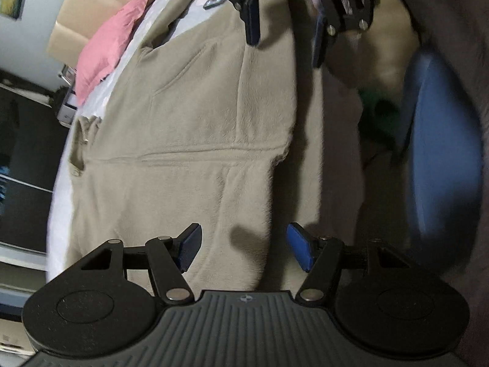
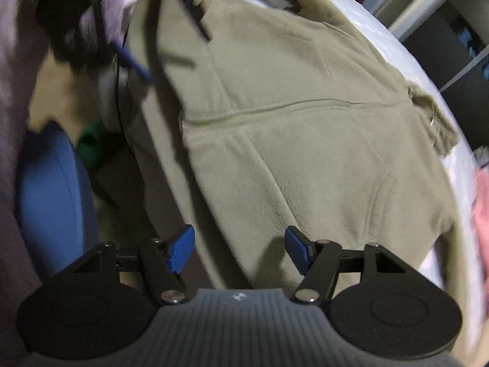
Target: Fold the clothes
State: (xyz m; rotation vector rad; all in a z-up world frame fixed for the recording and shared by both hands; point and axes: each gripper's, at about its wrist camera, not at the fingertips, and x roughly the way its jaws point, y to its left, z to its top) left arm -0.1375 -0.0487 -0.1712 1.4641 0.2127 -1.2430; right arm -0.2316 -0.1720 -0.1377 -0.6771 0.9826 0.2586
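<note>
A tan fleece jacket (image 1: 189,140) lies flat on the white bed (image 2: 394,33). The left gripper (image 1: 244,250) and right gripper (image 2: 240,249) hang over it. Both jaws are open and hold nothing.

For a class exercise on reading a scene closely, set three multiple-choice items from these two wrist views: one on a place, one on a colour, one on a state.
1. Where does the beige fleece jacket lie?
A. on a white surface
B. in a basket
C. on a hanger

2. What colour is the cloth beside the jacket?
A. yellow
B. pink
C. black

3. How is the left gripper?
A. shut on a sleeve
B. shut on nothing
C. open, holding nothing

Answers:
1. A: the white surface shows along the jacket's edge.
2. B: it is plainly pink.
3. C: its blue pads stand apart over the fleece.
</note>
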